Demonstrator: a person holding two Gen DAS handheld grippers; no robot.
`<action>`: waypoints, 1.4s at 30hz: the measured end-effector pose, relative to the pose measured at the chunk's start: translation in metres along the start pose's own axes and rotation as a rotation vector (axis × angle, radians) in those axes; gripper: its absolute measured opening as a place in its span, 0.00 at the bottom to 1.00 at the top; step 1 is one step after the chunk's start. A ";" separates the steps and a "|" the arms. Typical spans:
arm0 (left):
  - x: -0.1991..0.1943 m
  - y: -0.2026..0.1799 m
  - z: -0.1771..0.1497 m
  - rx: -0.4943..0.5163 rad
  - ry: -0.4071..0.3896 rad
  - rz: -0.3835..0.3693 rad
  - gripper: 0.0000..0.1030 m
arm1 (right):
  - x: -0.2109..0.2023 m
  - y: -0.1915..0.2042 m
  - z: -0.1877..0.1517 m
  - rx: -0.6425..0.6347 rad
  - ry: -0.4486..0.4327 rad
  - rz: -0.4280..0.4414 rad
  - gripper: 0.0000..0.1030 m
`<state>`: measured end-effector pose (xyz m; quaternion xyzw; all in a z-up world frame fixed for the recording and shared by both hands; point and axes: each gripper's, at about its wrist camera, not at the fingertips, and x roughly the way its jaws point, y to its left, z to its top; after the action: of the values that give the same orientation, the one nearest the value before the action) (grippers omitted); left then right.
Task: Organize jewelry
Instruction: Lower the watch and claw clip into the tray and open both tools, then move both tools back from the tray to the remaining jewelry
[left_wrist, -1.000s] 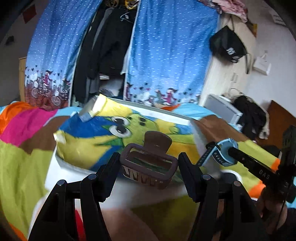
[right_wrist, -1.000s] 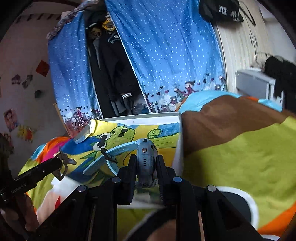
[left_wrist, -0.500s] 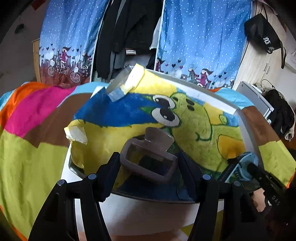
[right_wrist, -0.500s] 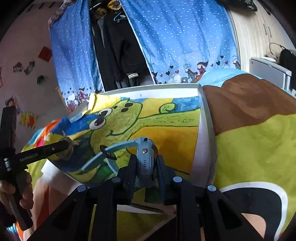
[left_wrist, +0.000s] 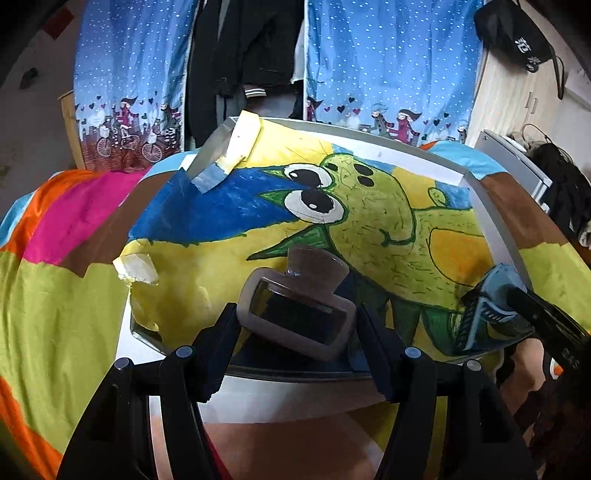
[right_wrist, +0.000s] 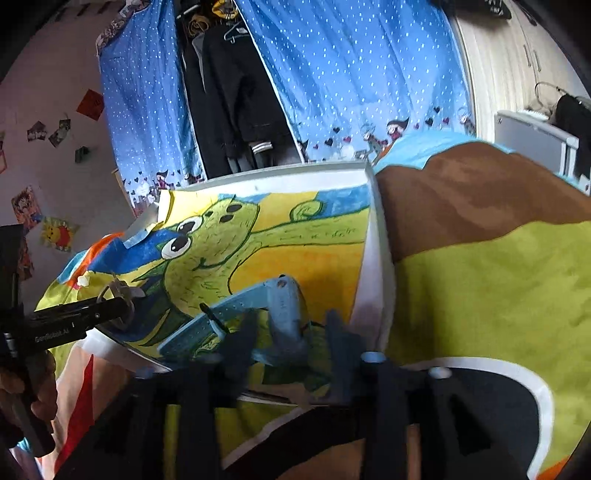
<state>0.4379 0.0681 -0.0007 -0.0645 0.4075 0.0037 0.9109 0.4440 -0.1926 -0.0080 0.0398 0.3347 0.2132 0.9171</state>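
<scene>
Left wrist view: the left gripper (left_wrist: 297, 328) holds a taupe hair claw clip (left_wrist: 299, 314), a rounded rectangular frame with a flared tab on top, pinched between the two black fingers (left_wrist: 218, 343) above the near edge of the white tray (left_wrist: 417, 157). The tray is lined with a yellow, blue and green cartoon drawing (left_wrist: 369, 206). At the tray's near right corner, a light blue watch (left_wrist: 487, 310) sits in the right gripper (left_wrist: 491, 306).

Right wrist view: the right gripper (right_wrist: 291, 332) has its jaws spread, one on each side of the watch (right_wrist: 284, 310) body without clearly pressing it; the frame is blurred here. The watch's perforated strap (right_wrist: 207, 321) runs left over the drawing (right_wrist: 280, 236) near the tray's (right_wrist: 373, 295) near edge. At left, the left gripper (right_wrist: 122, 299) carries the clip (right_wrist: 120, 295) over the tray's near left corner.
</scene>
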 end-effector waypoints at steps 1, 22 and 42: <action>-0.001 -0.001 0.001 -0.007 0.001 0.008 0.57 | -0.005 0.000 0.002 -0.004 -0.011 -0.003 0.47; -0.185 -0.031 -0.043 -0.040 -0.422 -0.067 0.98 | -0.182 0.058 -0.005 -0.096 -0.330 0.001 1.00; -0.277 0.000 -0.166 0.038 -0.440 -0.036 0.98 | -0.265 0.124 -0.096 -0.149 -0.338 -0.012 1.00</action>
<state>0.1297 0.0608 0.0953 -0.0524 0.1978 -0.0063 0.9788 0.1569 -0.1982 0.1031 0.0050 0.1593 0.2220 0.9619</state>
